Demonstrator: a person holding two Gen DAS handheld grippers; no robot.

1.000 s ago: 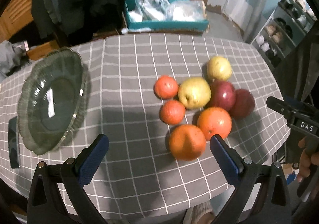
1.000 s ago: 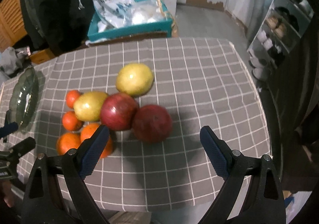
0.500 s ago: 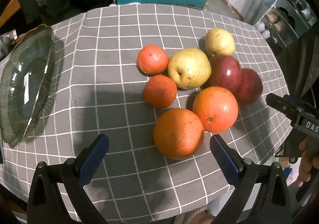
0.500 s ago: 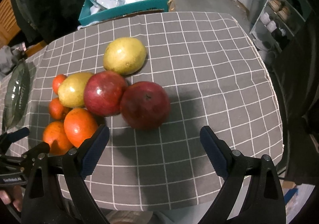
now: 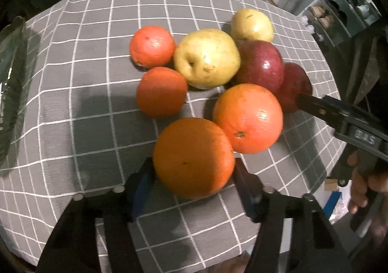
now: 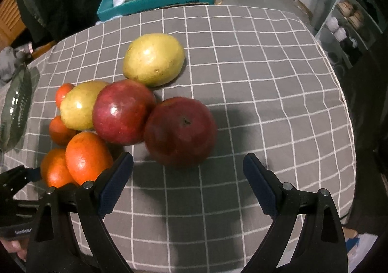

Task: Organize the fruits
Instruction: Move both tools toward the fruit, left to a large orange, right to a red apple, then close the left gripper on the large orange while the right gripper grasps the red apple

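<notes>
A pile of fruit lies on the grey checked tablecloth (image 5: 92, 37). My left gripper (image 5: 194, 180) has closed its blue pads on the nearest large orange (image 5: 194, 156), which rests on the cloth. Behind it lie a second large orange (image 5: 247, 117), two small oranges (image 5: 161, 94), (image 5: 152, 46), two yellow pears (image 5: 207, 58), (image 5: 252, 25) and two red apples (image 5: 260, 66), (image 5: 294, 83). My right gripper (image 6: 188, 185) is open and empty, just in front of the dark red apple (image 6: 180, 131). The other red apple (image 6: 122, 111) and a pear (image 6: 154, 59) lie beyond it.
A green glass plate (image 5: 11, 74) sits at the cloth's far left, also in the right wrist view (image 6: 15, 112). A teal box (image 6: 157, 1) with plastic bags stands behind the table. Shoe shelves (image 6: 349, 28) stand at the right. The table edge is close below both grippers.
My left gripper moved forward to the nearest large orange and its jaws closed on it. My right gripper moved closer to the dark red apple and stayed open.
</notes>
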